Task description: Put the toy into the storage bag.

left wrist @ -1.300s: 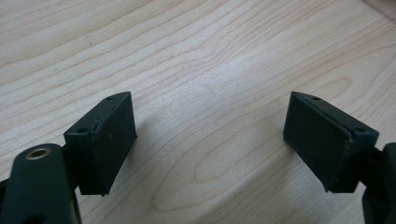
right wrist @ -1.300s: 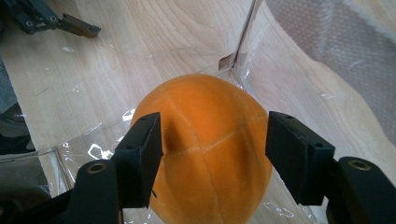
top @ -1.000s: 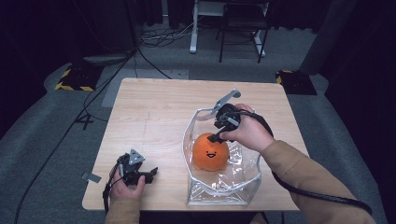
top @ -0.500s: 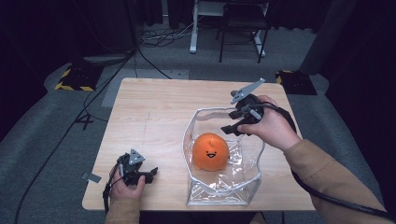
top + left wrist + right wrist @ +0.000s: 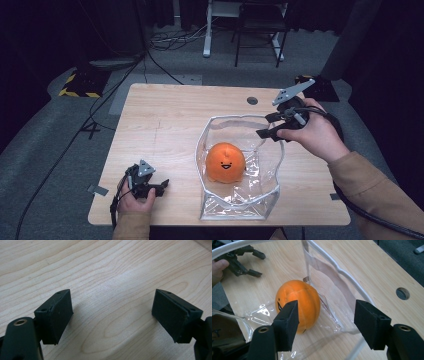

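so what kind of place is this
Probably a lab or recording studio, not a home: a lone wooden table ringed by dark curtains, cables across grey carpet, and hazard-striped tape on the floor.

The person wears tan, mustard-brown long sleeves, one on each forearm, and each hand carries a black two-jaw tool. The right tool (image 5: 266, 127) has a grey three-cornered plate with small holes on top and a thick black cable trailing past the sleeve; the left tool (image 5: 159, 186) bears a smaller grey plate and a thin black cable. Up close, the jaws end in matte black wedge-shaped pads with small screw holes, and brass-ringed holes sit at their bases.
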`<state>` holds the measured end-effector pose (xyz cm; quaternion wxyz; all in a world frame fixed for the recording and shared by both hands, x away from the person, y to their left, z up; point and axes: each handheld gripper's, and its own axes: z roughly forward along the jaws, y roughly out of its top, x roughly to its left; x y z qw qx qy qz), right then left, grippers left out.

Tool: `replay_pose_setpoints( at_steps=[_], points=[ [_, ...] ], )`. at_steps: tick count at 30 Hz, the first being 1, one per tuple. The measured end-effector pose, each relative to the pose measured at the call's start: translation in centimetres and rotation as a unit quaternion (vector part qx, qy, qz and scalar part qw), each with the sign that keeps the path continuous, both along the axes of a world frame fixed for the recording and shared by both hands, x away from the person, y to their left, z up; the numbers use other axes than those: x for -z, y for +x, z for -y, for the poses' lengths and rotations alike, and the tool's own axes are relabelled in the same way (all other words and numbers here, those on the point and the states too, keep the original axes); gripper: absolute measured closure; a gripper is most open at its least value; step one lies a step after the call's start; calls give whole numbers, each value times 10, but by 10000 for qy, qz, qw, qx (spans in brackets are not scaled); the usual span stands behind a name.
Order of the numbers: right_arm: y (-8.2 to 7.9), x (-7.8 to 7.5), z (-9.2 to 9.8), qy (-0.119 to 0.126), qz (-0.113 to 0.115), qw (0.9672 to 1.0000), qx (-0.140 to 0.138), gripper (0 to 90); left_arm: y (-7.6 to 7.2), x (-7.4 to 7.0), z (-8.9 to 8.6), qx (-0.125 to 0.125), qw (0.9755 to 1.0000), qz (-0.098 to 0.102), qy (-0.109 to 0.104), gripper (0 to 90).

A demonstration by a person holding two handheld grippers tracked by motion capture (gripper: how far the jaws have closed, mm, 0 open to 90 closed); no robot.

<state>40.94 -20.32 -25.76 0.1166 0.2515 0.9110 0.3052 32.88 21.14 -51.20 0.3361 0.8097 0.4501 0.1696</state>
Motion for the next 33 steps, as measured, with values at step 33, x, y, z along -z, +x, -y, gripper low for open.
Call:
replay_pose_setpoints(
  at_steps=[33],
  points=[
    [3,51,128,387,-286,9887,1420,163,0,0,0,21,10000,-10,18,170]
  ],
)
